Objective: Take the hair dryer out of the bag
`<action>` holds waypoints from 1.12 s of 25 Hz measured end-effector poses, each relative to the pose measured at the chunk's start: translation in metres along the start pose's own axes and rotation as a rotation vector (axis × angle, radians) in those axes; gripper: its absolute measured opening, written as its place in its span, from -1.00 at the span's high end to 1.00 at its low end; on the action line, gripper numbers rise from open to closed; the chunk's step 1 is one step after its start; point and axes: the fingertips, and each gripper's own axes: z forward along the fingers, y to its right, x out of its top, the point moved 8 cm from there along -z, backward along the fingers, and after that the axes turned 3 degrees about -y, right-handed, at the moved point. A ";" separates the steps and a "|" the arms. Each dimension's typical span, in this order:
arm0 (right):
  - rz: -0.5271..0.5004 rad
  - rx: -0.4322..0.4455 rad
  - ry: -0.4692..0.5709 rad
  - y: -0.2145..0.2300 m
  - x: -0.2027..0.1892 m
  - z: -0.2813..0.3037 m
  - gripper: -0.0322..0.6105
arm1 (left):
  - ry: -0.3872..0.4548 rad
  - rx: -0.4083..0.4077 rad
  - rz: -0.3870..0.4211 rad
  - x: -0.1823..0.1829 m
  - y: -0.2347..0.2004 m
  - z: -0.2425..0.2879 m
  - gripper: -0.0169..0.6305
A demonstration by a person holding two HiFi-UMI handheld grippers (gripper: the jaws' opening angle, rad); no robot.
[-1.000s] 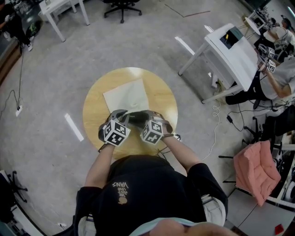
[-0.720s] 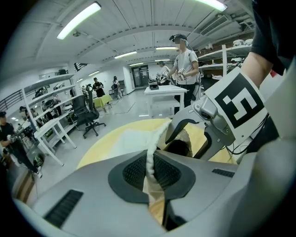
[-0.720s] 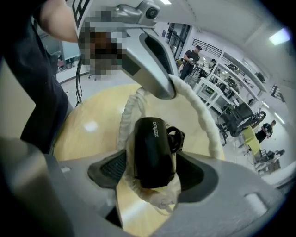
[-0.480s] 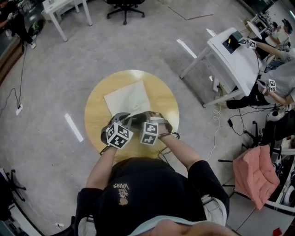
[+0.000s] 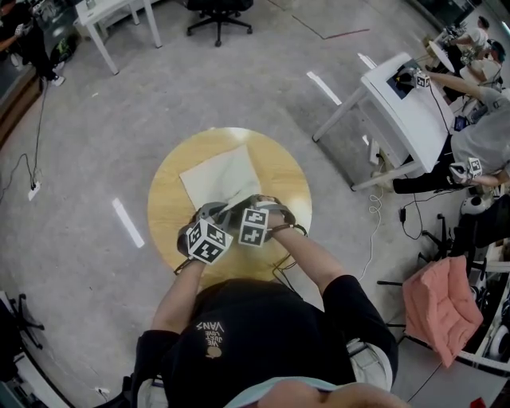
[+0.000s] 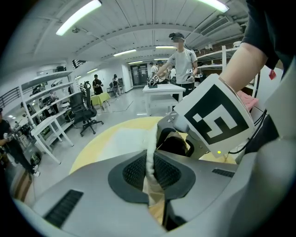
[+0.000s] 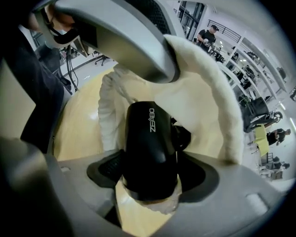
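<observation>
A white cloth bag (image 5: 219,171) lies on the round wooden table (image 5: 279,171), its mouth toward me. My left gripper (image 6: 150,173) is shut on the bag's rim (image 6: 149,157) and holds the mouth up. In the right gripper view the black hair dryer (image 7: 150,148) lies inside the bag (image 7: 203,92). My right gripper (image 7: 150,178) points steeply down into the mouth. Its jaws are opening, and the dryer's body sits between them, filling the gap. In the head view both grippers stand close together at the bag's near edge, left (image 5: 209,217) and right (image 5: 259,205).
The table's near edge is just below my hands. A white desk (image 5: 406,103) with people working at it stands to the right, an office chair (image 5: 219,12) at the top. A pink cloth (image 5: 438,307) hangs at the lower right.
My right gripper has sunk lower into the bag's mouth and rolled a little. The left gripper has kept still on the rim.
</observation>
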 end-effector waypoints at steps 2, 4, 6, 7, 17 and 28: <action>-0.011 0.009 -0.009 0.002 0.002 0.004 -0.18 | 0.000 0.001 -0.004 -0.001 -0.002 0.000 0.86; -0.020 0.016 -0.022 0.002 0.003 0.008 -0.18 | 0.002 0.001 -0.010 -0.003 -0.003 0.001 0.86; -0.025 0.030 -0.037 0.002 0.003 0.011 -0.19 | 0.003 0.000 -0.014 -0.004 -0.004 0.001 0.86; -0.028 0.039 -0.047 0.002 0.003 0.014 -0.19 | 0.003 0.000 -0.015 -0.004 -0.004 0.002 0.86; -0.029 0.154 -0.083 0.008 0.005 0.024 -0.19 | -0.029 0.007 0.030 -0.006 -0.002 0.008 0.86; -0.017 0.171 -0.036 0.009 0.004 0.020 -0.18 | -0.064 0.015 0.099 -0.006 -0.004 0.010 0.86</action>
